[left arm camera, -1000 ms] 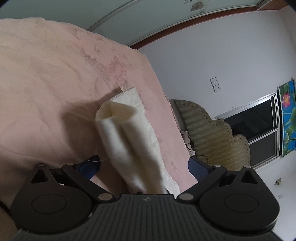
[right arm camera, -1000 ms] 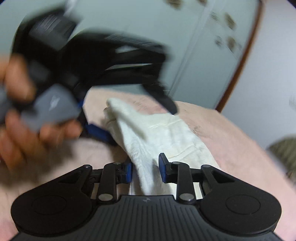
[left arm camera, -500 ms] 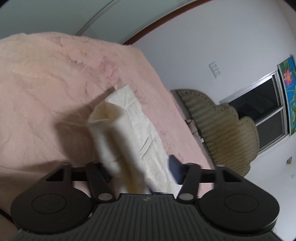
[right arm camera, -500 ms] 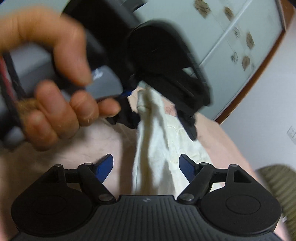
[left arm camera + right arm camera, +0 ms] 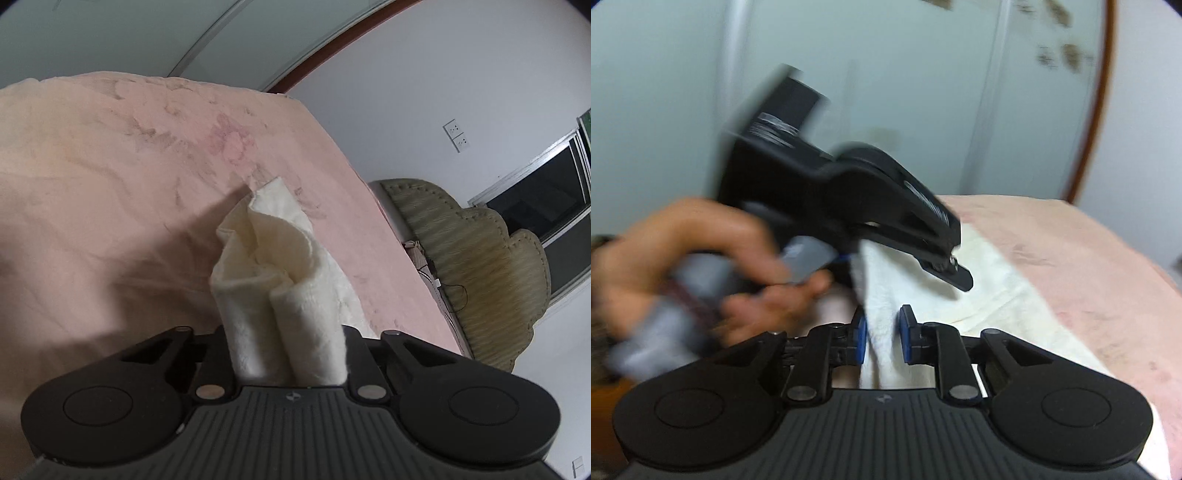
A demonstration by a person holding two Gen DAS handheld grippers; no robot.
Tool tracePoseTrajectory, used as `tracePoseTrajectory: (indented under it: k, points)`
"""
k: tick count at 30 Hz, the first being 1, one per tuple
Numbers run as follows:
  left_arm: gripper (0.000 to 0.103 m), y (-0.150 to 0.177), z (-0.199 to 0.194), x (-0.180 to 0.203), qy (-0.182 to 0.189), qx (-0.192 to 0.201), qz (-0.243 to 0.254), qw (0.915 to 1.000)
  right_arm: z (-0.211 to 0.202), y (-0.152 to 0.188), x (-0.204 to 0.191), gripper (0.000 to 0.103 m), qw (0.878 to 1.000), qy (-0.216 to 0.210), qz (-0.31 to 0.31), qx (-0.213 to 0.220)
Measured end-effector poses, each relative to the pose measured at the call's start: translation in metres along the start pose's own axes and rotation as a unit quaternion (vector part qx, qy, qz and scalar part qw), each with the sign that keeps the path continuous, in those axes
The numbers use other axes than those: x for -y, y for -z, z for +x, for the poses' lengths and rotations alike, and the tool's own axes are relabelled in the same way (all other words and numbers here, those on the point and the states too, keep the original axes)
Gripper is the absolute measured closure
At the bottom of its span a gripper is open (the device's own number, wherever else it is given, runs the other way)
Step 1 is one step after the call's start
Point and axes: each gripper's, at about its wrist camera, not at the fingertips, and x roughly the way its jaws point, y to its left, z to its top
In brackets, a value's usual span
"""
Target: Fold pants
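Observation:
The cream pants (image 5: 284, 295) lie on a pink bedspread (image 5: 110, 177), one end bunched and lifted. My left gripper (image 5: 284, 354) is shut on that bunched end; its fingertips are hidden by the cloth. In the right wrist view the pants (image 5: 993, 295) stretch away to the right. My right gripper (image 5: 882, 336) is shut on a fold of them between its blue pads (image 5: 907, 332). The left gripper (image 5: 879, 229), held by a hand, shows blurred just above and beyond it, also gripping the cloth.
The bed's right edge (image 5: 406, 266) drops off toward a beige padded headboard or sofa (image 5: 480, 266). A dark window (image 5: 546, 206) and wall sockets (image 5: 456, 134) are on the white wall. A pale wardrobe (image 5: 923, 92) stands behind the bed.
My left gripper closed from wide open onto the bunched pants end. My right gripper opened half a second ago and has closed again on the cloth. The left hand shifted lower.

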Motion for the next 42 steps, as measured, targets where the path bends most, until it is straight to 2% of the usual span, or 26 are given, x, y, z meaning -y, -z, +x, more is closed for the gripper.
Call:
tracePoseTrajectory:
  k: [2,4,5,7,9,10,12,14,16,20,22,24,29,31,34,37,42]
  points:
    - [0.091,0.003,-0.003,-0.002,-0.003,0.008,0.001,1.0,-0.023,0.002,0.021,0.086,0.999,0.005,0.047,0.022]
    - [0.091,0.008,-0.009,0.001,-0.011,0.026,0.015,0.9995,-0.028,0.007,0.053,0.086,0.994,0.041,0.097,0.025]
    - [0.091,0.011,-0.014,0.005,-0.016,0.038,0.03,0.9987,-0.024,0.012,0.069,0.086,0.991,0.064,0.119,0.012]
    - [0.09,0.017,-0.024,0.015,-0.019,0.06,0.061,0.9961,-0.005,0.026,0.087,0.085,0.984,0.093,0.148,-0.045]
    - [0.09,0.02,-0.031,0.023,-0.019,0.069,0.084,0.9939,0.024,0.041,0.091,0.086,0.98,0.084,0.148,-0.101]
    - [0.09,0.022,-0.034,0.027,-0.019,0.074,0.098,0.9923,0.027,0.042,0.086,0.085,0.983,0.089,0.133,-0.086]
    - [0.09,0.024,-0.041,0.037,-0.019,0.081,0.123,0.989,0.029,0.032,0.081,0.084,0.984,0.089,0.123,-0.088]
    - [0.09,0.027,-0.049,0.051,-0.015,0.089,0.15,0.9846,0.029,0.019,0.095,0.084,0.987,0.07,0.135,-0.047]
    - [0.09,0.034,-0.058,0.074,-0.015,0.104,0.195,0.9753,0.025,0.009,0.1,0.084,0.988,0.066,0.137,-0.026]
    - [0.09,0.061,-0.074,0.13,-0.003,0.136,0.297,0.9453,0.01,-0.001,0.102,0.084,0.99,0.068,0.124,-0.003]
    - [0.09,0.076,-0.077,0.155,0.007,0.139,0.33,0.9337,-0.005,-0.002,0.104,0.084,0.99,0.07,0.121,0.01]
    - [0.09,0.09,-0.078,0.177,0.025,0.137,0.354,0.925,-0.017,-0.006,0.11,0.083,0.99,0.075,0.118,0.019]
    - [0.087,0.141,-0.067,0.23,0.085,0.121,0.398,0.9055,-0.091,0.014,0.13,0.074,0.986,0.1,0.127,0.051]
    - [0.086,0.163,-0.058,0.249,0.11,0.108,0.401,0.9028,-0.124,0.025,0.136,0.074,0.982,0.111,0.145,0.056]
    - [0.084,0.193,-0.034,0.275,0.139,0.067,0.407,0.9003,-0.162,0.046,0.138,0.073,0.977,0.146,0.148,0.052]
    - [0.084,0.223,-0.014,0.293,0.151,0.037,0.419,0.8945,-0.199,0.072,0.132,0.073,0.971,0.173,0.158,0.04]
    - [0.085,0.266,0.022,0.306,0.163,-0.012,0.428,0.889,-0.224,0.108,0.136,0.073,0.96,0.213,0.182,0.023]
